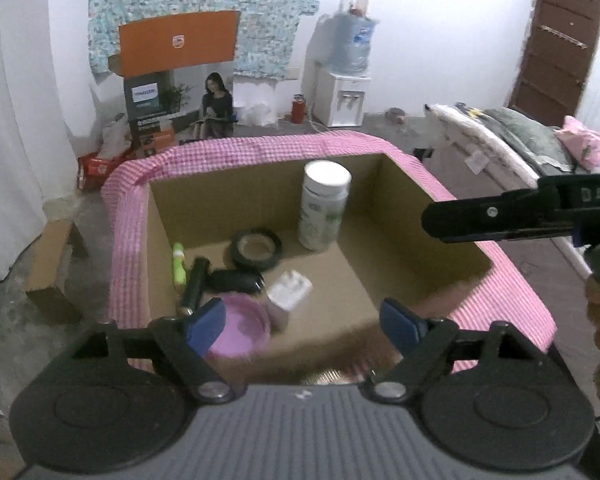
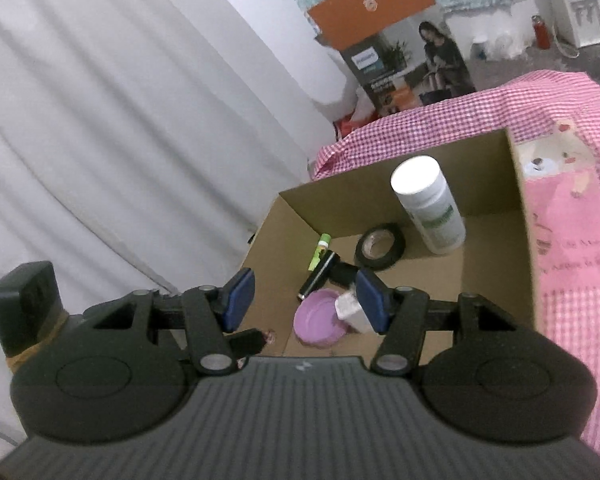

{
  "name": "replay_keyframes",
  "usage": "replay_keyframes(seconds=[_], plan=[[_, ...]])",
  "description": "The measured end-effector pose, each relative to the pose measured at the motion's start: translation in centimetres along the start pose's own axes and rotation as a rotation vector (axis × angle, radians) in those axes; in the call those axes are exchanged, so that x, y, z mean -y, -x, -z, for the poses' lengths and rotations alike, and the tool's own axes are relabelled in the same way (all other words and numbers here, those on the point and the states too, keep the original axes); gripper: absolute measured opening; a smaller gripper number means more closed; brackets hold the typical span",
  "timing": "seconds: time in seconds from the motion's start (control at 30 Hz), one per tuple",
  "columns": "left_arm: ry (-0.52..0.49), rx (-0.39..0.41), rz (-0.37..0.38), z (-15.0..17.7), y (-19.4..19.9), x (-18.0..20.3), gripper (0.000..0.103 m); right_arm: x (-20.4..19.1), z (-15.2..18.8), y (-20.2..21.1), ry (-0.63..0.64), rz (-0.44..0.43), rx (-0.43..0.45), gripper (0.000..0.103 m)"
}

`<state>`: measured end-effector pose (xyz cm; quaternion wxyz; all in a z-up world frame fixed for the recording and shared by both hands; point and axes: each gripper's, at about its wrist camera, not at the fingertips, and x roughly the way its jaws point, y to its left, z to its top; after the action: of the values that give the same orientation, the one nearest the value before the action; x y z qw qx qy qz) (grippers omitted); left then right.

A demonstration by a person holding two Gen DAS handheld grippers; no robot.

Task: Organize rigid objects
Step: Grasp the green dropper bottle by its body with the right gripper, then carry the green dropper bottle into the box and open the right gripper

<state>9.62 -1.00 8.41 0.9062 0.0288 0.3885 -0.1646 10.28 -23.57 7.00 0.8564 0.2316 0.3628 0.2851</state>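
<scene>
The cardboard box (image 1: 440,216) stood open on the pink checked cloth (image 1: 236,148). Inside, the white bottle (image 1: 324,204) stood upright near the far wall, with the black tape roll (image 1: 256,248) beside it. The green tube (image 1: 179,262), black cylinder (image 1: 196,284), white adapter (image 1: 290,290) and pink lid (image 1: 242,330) lay nearer. The left hand-held gripper (image 1: 306,326) hung above the box, jaws wide apart and empty. The right hand-held gripper (image 2: 300,300) likewise held nothing, jaws apart.

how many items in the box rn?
6: bottle upright at the back, tape roll beside it, green tube, black cylinder, black fob, white charger. The pink lid may hide more.
</scene>
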Motion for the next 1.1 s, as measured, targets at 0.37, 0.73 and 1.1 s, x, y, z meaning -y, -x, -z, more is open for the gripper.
replay_keyframes(seconds=[0.37,0.73,1.1], plan=[[-0.149,0.003,0.026,5.9,-2.6,5.3,0.08,1.2,7.6,-1.3,-0.016,0.111,-0.063,0.056],[-0.205,-0.04,0.029,6.3,-6.9,6.7,0.041,1.1,8.3,-5.0,0.075,0.169,-0.132,0.041],[-0.149,-0.061,0.061,6.5,-8.2,6.9,0.034,1.0,8.1,-5.6,0.105,0.168,-0.157,0.026]])
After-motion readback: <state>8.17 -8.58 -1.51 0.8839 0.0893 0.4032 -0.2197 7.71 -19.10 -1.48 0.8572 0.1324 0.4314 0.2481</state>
